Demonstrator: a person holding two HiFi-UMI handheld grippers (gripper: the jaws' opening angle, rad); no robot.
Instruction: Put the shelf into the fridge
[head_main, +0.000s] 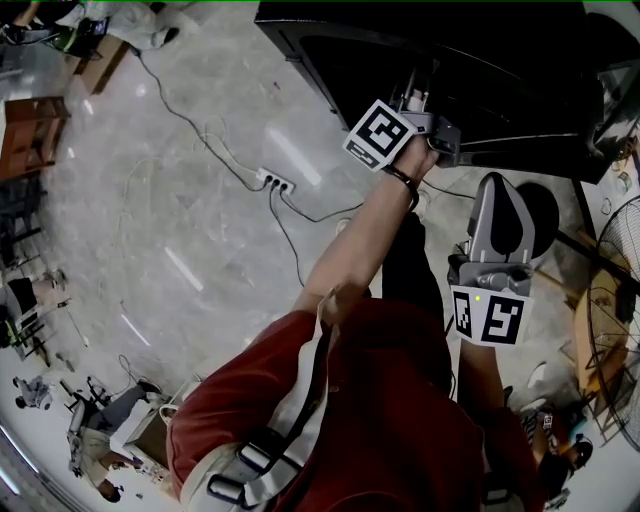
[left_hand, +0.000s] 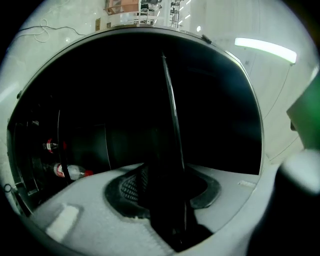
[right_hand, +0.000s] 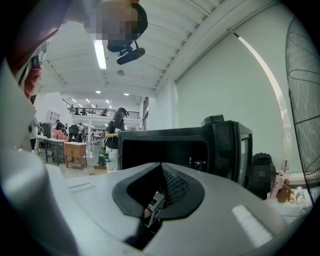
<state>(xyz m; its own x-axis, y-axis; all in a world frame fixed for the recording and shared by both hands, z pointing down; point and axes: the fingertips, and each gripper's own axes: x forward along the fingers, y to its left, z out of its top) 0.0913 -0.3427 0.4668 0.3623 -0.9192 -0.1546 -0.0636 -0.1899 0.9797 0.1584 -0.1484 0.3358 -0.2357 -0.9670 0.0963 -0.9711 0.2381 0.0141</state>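
Note:
The black fridge (head_main: 470, 60) stands open at the top of the head view. My left gripper (head_main: 415, 115) reaches into it. In the left gripper view the shelf (left_hand: 170, 110) shows edge-on as a thin dark line in the dark interior. It runs down into the gap of my left gripper (left_hand: 167, 177). The jaws stand apart and the pads (left_hand: 131, 187) do not press on it. My right gripper (head_main: 500, 190) hangs lower right, outside the fridge, pointing at it. In its own view the right gripper (right_hand: 161, 167) is shut on nothing, facing the fridge (right_hand: 175, 145).
Two bottles (left_hand: 70, 171) lie at the fridge's left inside wall. A power strip (head_main: 275, 182) with cables lies on the floor to the left. A standing fan (head_main: 615, 300) is at the right. A person (right_hand: 118, 127) stands far off beside wooden tables (right_hand: 75, 152).

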